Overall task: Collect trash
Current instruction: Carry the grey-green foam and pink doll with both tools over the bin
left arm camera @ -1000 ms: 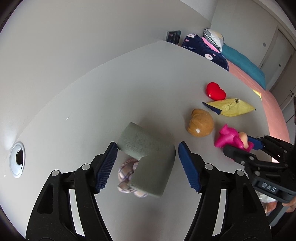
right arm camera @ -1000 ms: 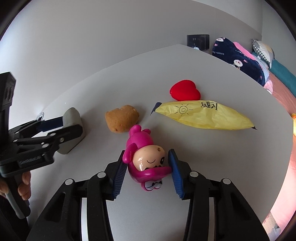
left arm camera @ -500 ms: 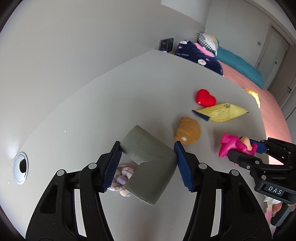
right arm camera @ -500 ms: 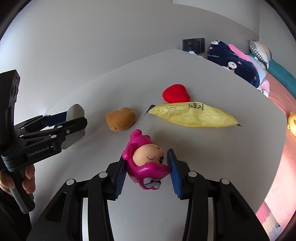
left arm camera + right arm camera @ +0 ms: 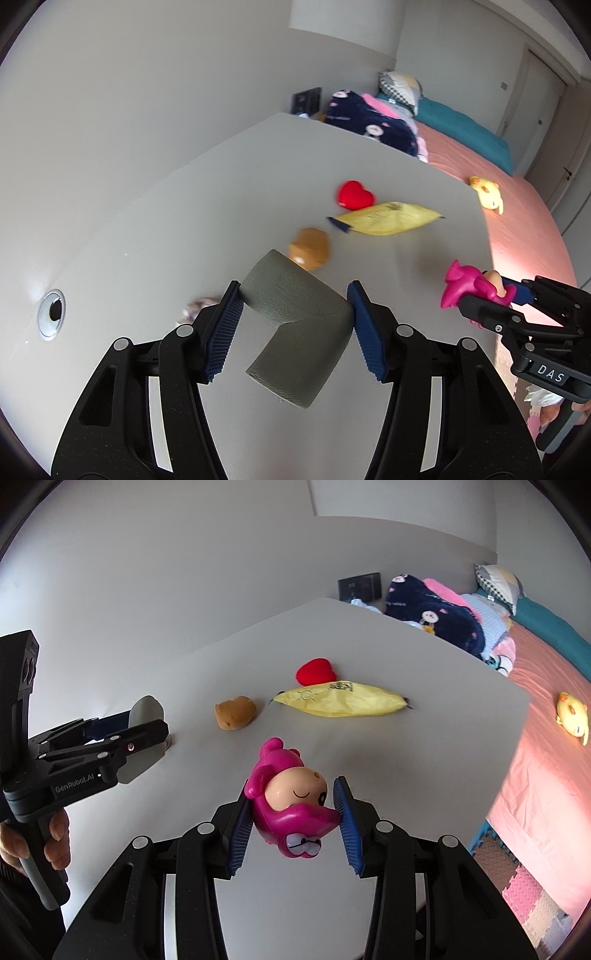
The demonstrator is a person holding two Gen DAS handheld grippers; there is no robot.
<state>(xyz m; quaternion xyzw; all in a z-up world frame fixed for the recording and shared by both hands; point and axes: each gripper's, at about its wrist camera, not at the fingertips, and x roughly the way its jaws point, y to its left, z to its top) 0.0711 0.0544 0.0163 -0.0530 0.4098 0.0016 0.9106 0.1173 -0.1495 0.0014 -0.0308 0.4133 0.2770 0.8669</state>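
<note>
Two items lifted off the surface (image 5: 155,206): my left gripper (image 5: 295,314) is clamping a grey foam corner (image 5: 295,325) half-wide; my right gripper (image 5: 291,808) is pinching a pink toy (image 5: 288,805). Remaining: heart (image 5: 316,670), yellow packet (image 5: 340,701), brown lump (image 5: 234,712).

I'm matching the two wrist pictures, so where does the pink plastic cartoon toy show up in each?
Left wrist: pink plastic cartoon toy at right edge, clamped in the right gripper.
Right wrist: bottom centre, between that gripper's pads.
Shared landmark: red heart-shaped cushion.
</note>
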